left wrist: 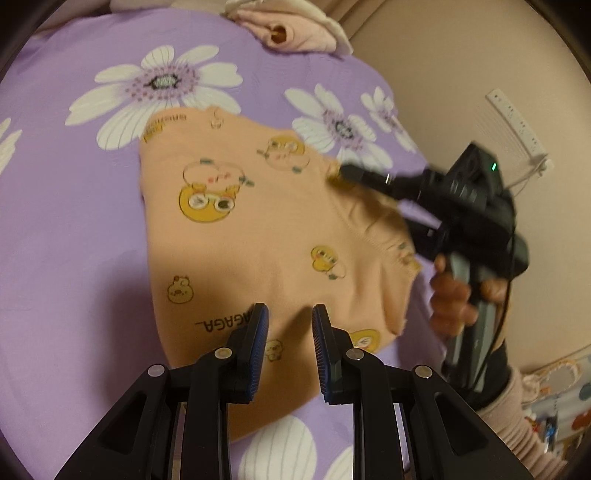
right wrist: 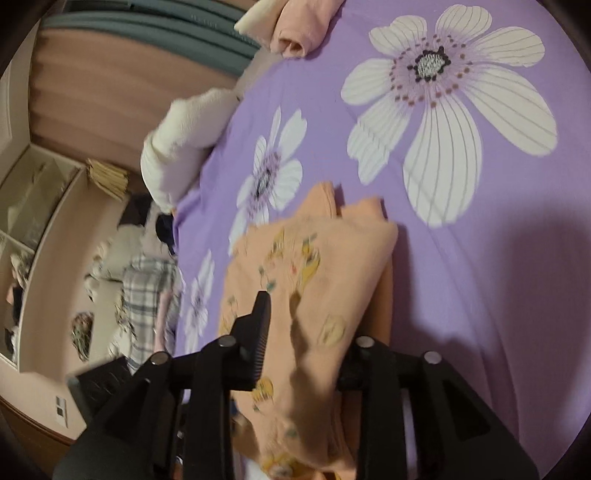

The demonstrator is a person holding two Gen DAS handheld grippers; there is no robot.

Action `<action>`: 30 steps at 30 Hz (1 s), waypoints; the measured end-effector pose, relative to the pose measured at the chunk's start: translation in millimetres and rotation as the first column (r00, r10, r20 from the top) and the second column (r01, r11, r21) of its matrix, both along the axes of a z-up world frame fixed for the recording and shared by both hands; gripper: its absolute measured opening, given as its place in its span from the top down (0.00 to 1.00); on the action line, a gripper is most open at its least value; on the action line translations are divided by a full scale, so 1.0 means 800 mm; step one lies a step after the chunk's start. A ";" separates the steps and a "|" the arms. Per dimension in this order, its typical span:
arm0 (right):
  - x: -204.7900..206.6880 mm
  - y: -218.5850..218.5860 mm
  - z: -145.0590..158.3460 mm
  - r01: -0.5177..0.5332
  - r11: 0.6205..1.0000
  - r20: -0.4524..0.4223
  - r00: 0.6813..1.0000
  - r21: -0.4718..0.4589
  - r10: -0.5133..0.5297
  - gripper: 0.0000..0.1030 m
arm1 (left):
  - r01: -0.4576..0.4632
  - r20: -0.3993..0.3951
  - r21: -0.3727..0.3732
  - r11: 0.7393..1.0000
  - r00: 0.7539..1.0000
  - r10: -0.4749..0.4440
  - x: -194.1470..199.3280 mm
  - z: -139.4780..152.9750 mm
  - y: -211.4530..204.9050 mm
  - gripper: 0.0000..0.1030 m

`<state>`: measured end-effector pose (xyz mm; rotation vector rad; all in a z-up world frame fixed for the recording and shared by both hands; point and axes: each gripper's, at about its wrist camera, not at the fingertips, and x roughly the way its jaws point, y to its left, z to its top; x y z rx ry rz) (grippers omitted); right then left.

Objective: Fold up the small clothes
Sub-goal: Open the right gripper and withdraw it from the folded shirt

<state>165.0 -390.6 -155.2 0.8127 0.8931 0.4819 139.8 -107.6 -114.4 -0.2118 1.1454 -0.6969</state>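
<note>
1. My left gripper [left wrist: 290,325] hovers just above the near part of the peach top [left wrist: 258,236]; its two blue-padded fingers [left wrist: 258,343] stand apart with a clear gap between them and nothing in it.
2. The peach top, printed with yellow cartoon ducks, lies on the purple flowered bedsheet [left wrist: 74,221], mostly flat, with one edge lifted on my right side.
3. In the left wrist view my right gripper [left wrist: 341,171] reaches in from the right, its tip against the lifted edge of the top; my right hand [left wrist: 454,295] grips its handle.
4. In the right wrist view my right gripper [right wrist: 306,332] has a bunched fold of the peach top [right wrist: 317,280] between its fingers [right wrist: 258,332]; the cloth drapes over and hides the right-hand finger, and the picture is blurred, so I cannot tell how firmly it is clamped.
5. A pile of pink and cream clothes [left wrist: 295,29] sits at the far edge of the bedsheet, well apart from the top.
6. A white fluffy garment [right wrist: 184,140] lies at the bedsheet's left edge in the right wrist view.
</note>
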 end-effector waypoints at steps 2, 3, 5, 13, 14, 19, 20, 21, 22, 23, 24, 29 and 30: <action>0.005 0.002 0.002 0.007 1.000 0.016 1.000 -0.007 -0.007 0.70 | -0.002 -0.019 -0.004 1.000 1.000 0.002 0.001 -0.006 0.001 0.80; 0.009 0.002 0.004 0.016 1.000 0.021 1.000 -0.022 -0.016 0.70 | -0.005 -0.022 -0.004 1.000 1.000 0.005 0.001 -0.008 0.002 0.80; 0.011 0.000 0.012 0.044 0.998 0.069 0.997 -0.051 -0.040 0.73 | -0.007 -0.030 -0.013 1.000 1.000 0.006 0.001 -0.009 0.004 0.80; -0.002 -0.038 0.054 0.221 0.963 0.205 0.960 -0.151 -0.188 0.72 | -0.004 -0.036 -0.013 1.000 0.999 0.003 0.003 -0.009 0.001 0.80; -0.009 -0.040 0.061 0.213 0.963 0.221 0.960 -0.166 -0.174 0.72 | -0.004 -0.037 -0.013 1.000 0.999 0.004 0.004 -0.009 0.001 0.80; -0.063 -0.003 0.076 0.048 0.949 0.248 0.968 -0.313 0.033 0.74 | -0.005 -0.031 -0.001 1.000 1.000 0.005 0.004 -0.010 -0.003 0.80; -0.074 0.009 0.074 0.012 0.942 0.246 0.966 -0.336 0.075 0.75 | -0.004 -0.028 0.004 1.000 1.000 0.004 0.003 -0.009 -0.004 0.80; -0.088 0.023 0.073 -0.028 0.930 0.242 0.962 -0.368 0.125 0.76 | -0.002 -0.025 0.010 1.000 1.000 0.002 0.002 -0.009 -0.005 0.80; -0.095 0.033 0.071 -0.053 0.921 0.234 0.960 -0.386 0.153 0.78 | -0.002 -0.023 0.014 1.000 1.000 0.002 0.002 -0.009 -0.006 0.80; -0.101 0.040 0.068 -0.074 0.914 0.229 0.957 -0.399 0.177 0.78 | -0.001 -0.022 0.018 1.000 1.000 0.002 0.002 -0.009 -0.007 0.80; -0.108 0.047 0.065 -0.090 0.905 0.226 0.954 -0.417 0.199 0.78 | -0.001 -0.022 0.021 1.000 1.000 0.002 0.002 -0.009 -0.008 0.80; -0.112 0.052 0.029 -0.074 0.833 0.136 0.975 -0.549 0.176 0.84 | -0.004 -0.024 0.010 1.000 1.000 0.005 0.002 -0.012 -0.007 0.80; -0.111 0.045 0.018 -0.060 0.816 0.110 0.983 -0.575 0.149 0.86 | -0.005 -0.026 0.006 1.000 1.000 0.005 0.002 -0.014 -0.006 0.80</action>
